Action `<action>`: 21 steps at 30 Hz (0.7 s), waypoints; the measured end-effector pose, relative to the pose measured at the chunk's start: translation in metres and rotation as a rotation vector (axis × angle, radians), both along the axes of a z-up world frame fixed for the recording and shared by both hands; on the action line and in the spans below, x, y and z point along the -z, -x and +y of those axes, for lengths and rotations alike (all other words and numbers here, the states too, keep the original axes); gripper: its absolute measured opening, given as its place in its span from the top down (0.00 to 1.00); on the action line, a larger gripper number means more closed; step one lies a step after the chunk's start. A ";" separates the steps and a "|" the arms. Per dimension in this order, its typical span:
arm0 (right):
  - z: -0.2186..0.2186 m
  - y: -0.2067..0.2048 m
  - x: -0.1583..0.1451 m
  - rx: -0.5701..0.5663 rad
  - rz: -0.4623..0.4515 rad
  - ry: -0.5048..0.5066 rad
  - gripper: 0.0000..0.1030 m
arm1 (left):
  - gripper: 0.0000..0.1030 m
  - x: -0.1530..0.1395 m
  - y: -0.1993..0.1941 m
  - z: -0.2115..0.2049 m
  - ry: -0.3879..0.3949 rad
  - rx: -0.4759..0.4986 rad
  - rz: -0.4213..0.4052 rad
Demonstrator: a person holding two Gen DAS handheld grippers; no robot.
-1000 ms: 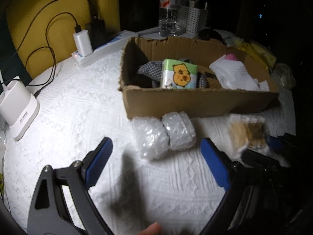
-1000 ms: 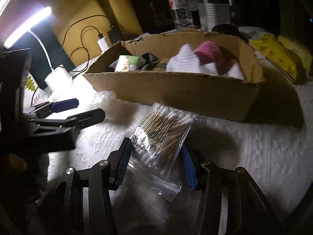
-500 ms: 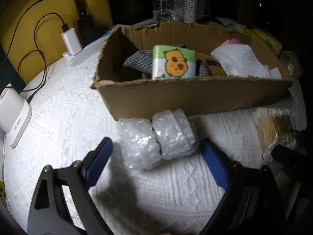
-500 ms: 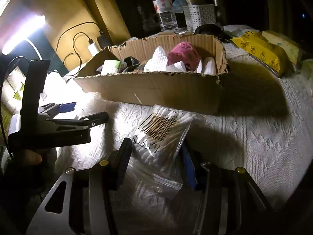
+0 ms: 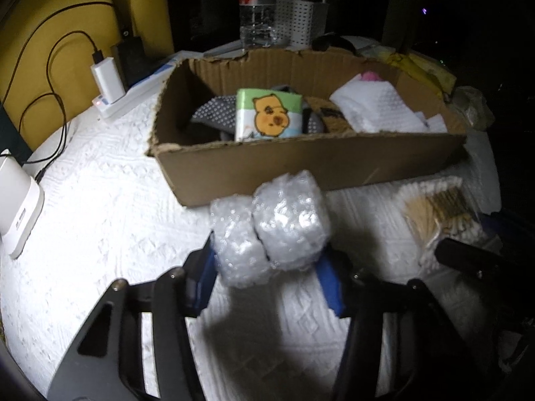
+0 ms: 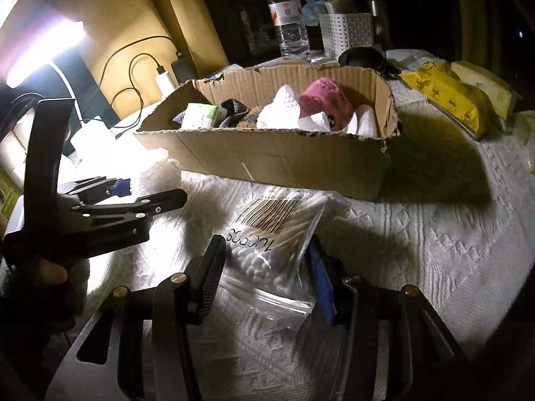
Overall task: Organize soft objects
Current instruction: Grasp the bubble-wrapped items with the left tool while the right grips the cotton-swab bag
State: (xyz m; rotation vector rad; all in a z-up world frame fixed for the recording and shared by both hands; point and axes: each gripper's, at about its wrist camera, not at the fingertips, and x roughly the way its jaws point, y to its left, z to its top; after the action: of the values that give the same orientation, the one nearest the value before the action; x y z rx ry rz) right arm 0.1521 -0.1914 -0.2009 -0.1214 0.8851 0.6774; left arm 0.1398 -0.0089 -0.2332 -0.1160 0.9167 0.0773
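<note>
My left gripper [image 5: 271, 267] is shut on a bubble-wrap bundle [image 5: 271, 227] of two rolls, held just in front of the cardboard box [image 5: 301, 163]. My right gripper [image 6: 267, 274] is shut on a clear zip bag of cotton swabs [image 6: 277, 234], which also shows in the left wrist view [image 5: 441, 214]. The box [image 6: 267, 153] holds a tissue pack with a cartoon bear [image 5: 269, 113], white paper towels [image 5: 378, 107], a pink soft toy [image 6: 326, 100] and dark dotted fabric [image 5: 214, 113]. The left gripper shows in the right wrist view [image 6: 133, 193].
A white quilted cloth [image 5: 100, 207] covers the table. Behind the box stand a water bottle [image 6: 287, 16] and a white basket [image 6: 344, 33]. A power strip with a charger [image 5: 110, 90] lies left. Yellow packs [image 6: 448, 97] lie right. A lamp base [image 5: 16, 207] stands far left.
My left gripper has moved forward and closed on the bubble-wrap bundle, which now sits between the fingers, lifted. My right gripper keeps hold of the cotton swab bag and has drawn back slightly.
</note>
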 end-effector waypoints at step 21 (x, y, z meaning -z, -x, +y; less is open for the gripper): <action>0.006 0.024 -0.040 -0.022 -0.082 -0.001 0.52 | 0.48 -0.049 0.039 -0.002 0.032 0.040 -0.104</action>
State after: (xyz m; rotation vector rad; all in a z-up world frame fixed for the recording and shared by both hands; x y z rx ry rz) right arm 0.1280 -0.1853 -0.1608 -0.1574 0.8052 0.6890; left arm 0.1004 -0.0107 -0.1845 -0.1300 0.8165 0.0190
